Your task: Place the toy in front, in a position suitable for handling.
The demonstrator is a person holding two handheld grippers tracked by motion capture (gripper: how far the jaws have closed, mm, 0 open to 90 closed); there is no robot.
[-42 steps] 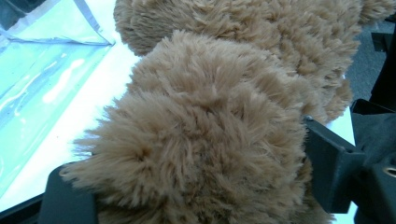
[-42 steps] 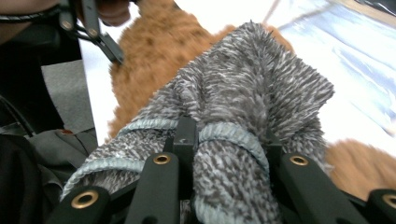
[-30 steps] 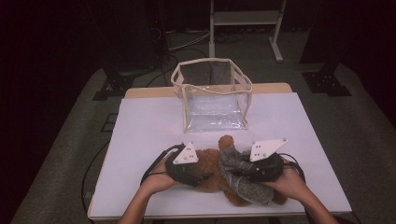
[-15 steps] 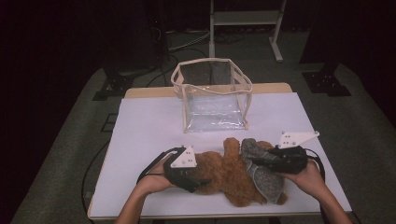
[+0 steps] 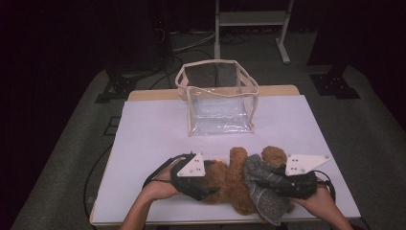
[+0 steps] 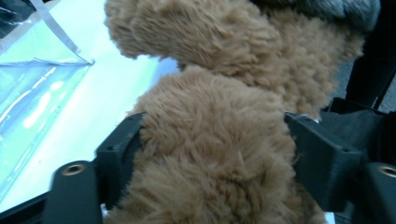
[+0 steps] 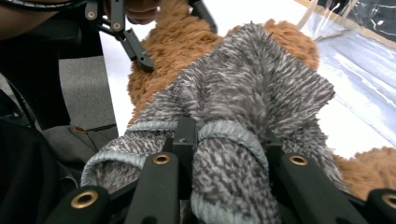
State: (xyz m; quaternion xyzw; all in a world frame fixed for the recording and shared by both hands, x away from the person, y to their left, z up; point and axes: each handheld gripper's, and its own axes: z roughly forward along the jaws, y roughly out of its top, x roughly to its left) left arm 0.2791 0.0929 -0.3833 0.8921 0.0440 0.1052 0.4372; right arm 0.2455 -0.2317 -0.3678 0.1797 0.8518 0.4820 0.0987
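**Operator:** Left gripper (image 5: 203, 184) is clamped on the brown teddy bear (image 5: 233, 184); its jaws just closed in further on the plush. My right gripper (image 5: 268, 184) is clamped on the hem of the grey knit garment (image 5: 261, 191).

**Observer:** Which step?

**Operator:** Dressing or undressing the bear, I'd judge; I can't tell which. Next, I hold the bear firm and draw the knit along the body.

**Observer:** Where does it lie?

**Operator:** Near the front edge of the bench (image 5: 158, 129), long axis running roughly front to back, before the clear bag (image 5: 218, 98).

The plush bear (image 5: 234, 184) lies on the table (image 5: 153, 139), with the clear bag (image 5: 218, 98) behind it.
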